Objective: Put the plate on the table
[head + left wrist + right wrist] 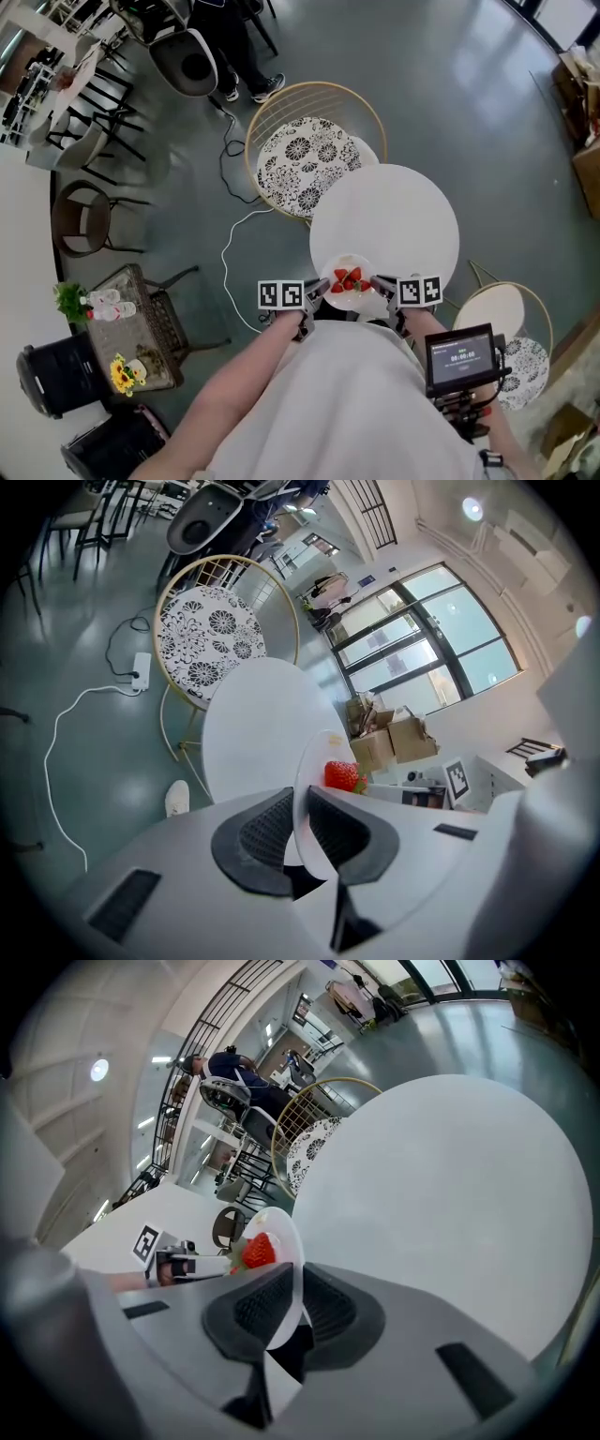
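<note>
A small white plate (352, 284) with red strawberries (349, 278) hangs over the near edge of the round white table (394, 220). My left gripper (316, 292) is shut on the plate's left rim and my right gripper (382, 286) is shut on its right rim. In the left gripper view the plate (314, 789) stands edge-on between the black pads, a strawberry (343, 775) beyond it. In the right gripper view the plate (283, 1260) is likewise pinched between the pads, a strawberry (260, 1252) on it, with the table (450, 1185) spreading ahead.
A wire chair with a black-and-white patterned cushion (305, 164) stands behind the table. A second such chair (511, 328) is at the right. A white cable (230, 262) lies on the grey floor at the left, near a wicker side table (141, 323).
</note>
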A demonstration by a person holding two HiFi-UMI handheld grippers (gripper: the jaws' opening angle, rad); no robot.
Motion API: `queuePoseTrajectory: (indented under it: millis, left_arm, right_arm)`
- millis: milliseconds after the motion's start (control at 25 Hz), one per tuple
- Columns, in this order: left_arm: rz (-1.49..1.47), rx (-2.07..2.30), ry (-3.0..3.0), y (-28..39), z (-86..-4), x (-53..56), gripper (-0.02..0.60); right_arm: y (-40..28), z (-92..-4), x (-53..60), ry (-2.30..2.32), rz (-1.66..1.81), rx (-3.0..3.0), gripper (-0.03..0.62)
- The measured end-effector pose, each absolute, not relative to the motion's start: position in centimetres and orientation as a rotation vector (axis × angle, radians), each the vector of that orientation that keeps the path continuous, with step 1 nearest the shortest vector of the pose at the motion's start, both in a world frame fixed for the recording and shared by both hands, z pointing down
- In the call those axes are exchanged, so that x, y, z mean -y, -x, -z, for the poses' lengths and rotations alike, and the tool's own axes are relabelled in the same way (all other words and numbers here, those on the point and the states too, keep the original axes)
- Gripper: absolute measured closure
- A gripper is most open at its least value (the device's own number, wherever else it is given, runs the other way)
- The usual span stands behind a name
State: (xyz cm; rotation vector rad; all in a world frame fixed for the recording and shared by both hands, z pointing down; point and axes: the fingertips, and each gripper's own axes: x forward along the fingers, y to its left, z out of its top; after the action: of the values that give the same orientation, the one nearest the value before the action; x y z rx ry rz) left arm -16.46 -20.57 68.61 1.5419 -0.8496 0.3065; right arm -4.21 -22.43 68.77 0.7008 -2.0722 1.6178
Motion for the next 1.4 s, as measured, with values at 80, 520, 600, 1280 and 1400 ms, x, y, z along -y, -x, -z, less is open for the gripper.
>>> queuePoseTrajectory:
  millis: [80,520,600,1280,1400]
  left_arm:
    - [-0.307,0.838,-1.537,16.4,-68.5,20.5,0.552]
    - [-0.390,0.787,-1.523,17.2,-71.3,21.3,0.551]
    - [-0.417,0.776,-1.526,17.3,-72.2,21.5,0.551]
    - [-0.646,0.698,-1.601,16.8,-76.6,29.7,0.543]
    - [-0.657,0.713,-1.604,16.9,-77.4,31.2,0.538]
  right_arm:
    - [4.2,-68.6,22.3,-0.710,-1.626,2.064,0.571]
    - [4.8,-71.6,22.2,-0.744,-1.656,1.962,0.571]
    - [4.9,-72.7,22.0,-0.754,-1.674,1.937,0.570]
    - [4.6,-77.2,28.1,-0.946,-1.741,1.858,0.569]
    - [4.6,-77.7,29.7,-0.974,-1.721,1.859,0.571]
